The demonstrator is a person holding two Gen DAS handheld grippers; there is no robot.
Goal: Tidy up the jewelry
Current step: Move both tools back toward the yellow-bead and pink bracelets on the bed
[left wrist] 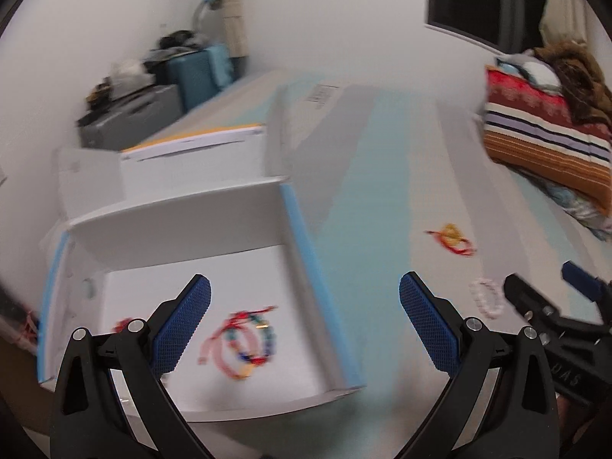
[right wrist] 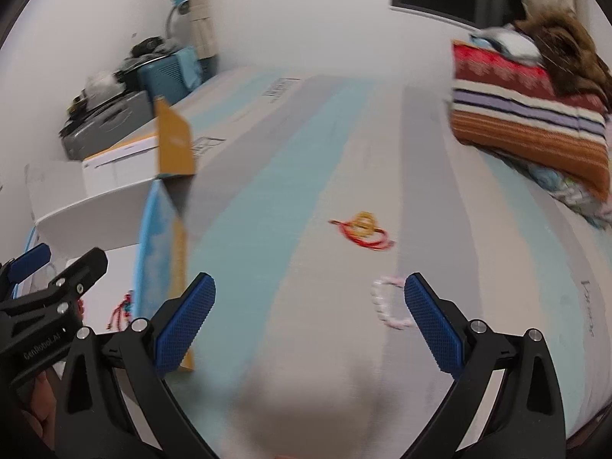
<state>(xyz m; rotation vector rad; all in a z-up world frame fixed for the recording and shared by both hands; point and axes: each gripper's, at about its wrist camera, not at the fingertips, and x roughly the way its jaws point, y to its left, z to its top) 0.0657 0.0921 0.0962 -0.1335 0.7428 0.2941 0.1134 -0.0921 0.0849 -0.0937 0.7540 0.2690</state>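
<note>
An open white box (left wrist: 183, 210) with blue sides lies on the striped bed. Inside it lie beaded and red-cord bracelets (left wrist: 244, 338). My left gripper (left wrist: 305, 329) is open and empty above the box's right part. A red-and-gold bracelet (left wrist: 453, 239) and a pale pink bead bracelet (left wrist: 486, 298) lie on the sheet to the right. My right gripper (right wrist: 310, 323) is open and empty over the sheet. The pink bracelet (right wrist: 388, 304) sits just left of its right finger. The red-and-gold bracelet (right wrist: 363, 231) lies farther ahead. The box (right wrist: 160, 237) is at its left.
A folded striped blanket (left wrist: 547, 134) with clothes on it lies at the bed's far right. A white carton (left wrist: 191, 149) stands behind the box. Suitcases and bags (left wrist: 172, 80) stand by the wall at the back left. The right gripper (left wrist: 554, 317) shows at the left wrist view's right edge.
</note>
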